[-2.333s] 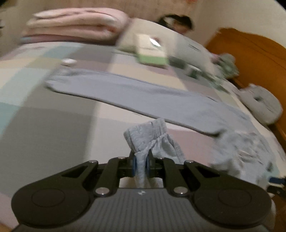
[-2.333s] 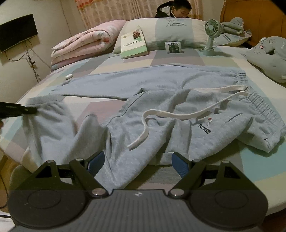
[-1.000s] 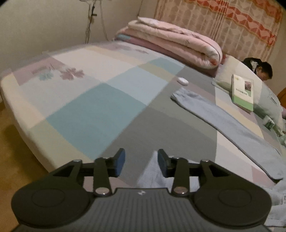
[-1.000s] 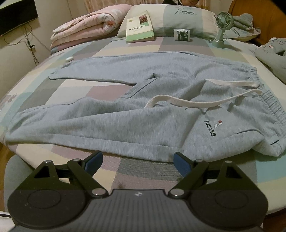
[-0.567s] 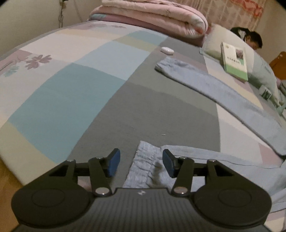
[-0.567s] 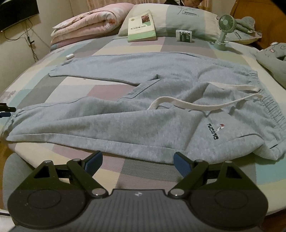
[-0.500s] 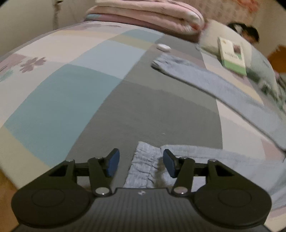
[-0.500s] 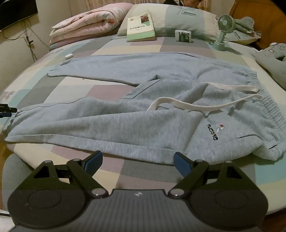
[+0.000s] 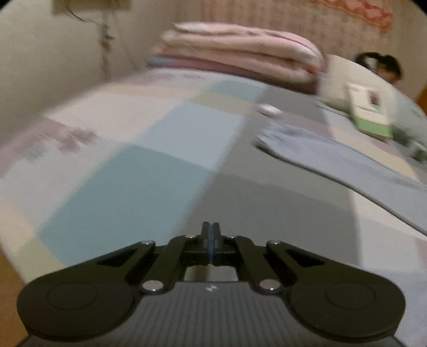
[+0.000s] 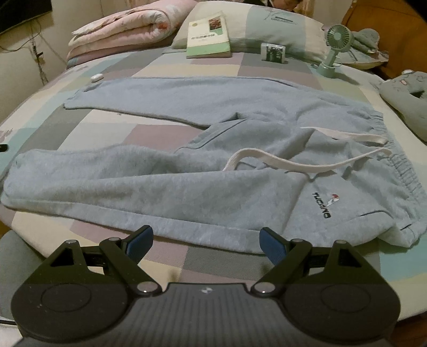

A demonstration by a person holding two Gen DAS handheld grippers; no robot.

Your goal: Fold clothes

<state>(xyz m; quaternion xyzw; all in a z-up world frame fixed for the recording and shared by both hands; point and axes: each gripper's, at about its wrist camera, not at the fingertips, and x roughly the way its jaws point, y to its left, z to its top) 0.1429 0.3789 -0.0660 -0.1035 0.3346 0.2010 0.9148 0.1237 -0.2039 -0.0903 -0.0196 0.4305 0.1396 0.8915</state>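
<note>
Grey-blue sweatpants [image 10: 213,186] lie spread on the patchwork bed [image 10: 160,253], waistband to the right and both legs reaching left, with a white drawstring [image 10: 293,162] across the front. My right gripper [image 10: 205,240] stands open at the bed's near edge, just short of the near leg's hem, with nothing between its fingers. My left gripper [image 9: 210,232] hovers over bare bedsheet, its jaws closing fully together with no cloth between them. Its tip [image 10: 3,147] shows at the far left, apart from the near leg's cuff [image 10: 16,170]. The far leg [image 9: 347,165] lies to its right.
A folded pink quilt [image 10: 128,24], a book [image 10: 208,34], a small box [image 10: 276,52] and a green fan [image 10: 336,45] sit near the pillow. A small white object [image 10: 96,77] lies by the far cuff. A grey plush [image 10: 405,98] lies at right. A person [image 9: 384,66] is behind the pillow.
The left gripper's jaws, open around the near cuff half a second ago, have come together, and the cuff is gone from its view. The right gripper has hardly moved.
</note>
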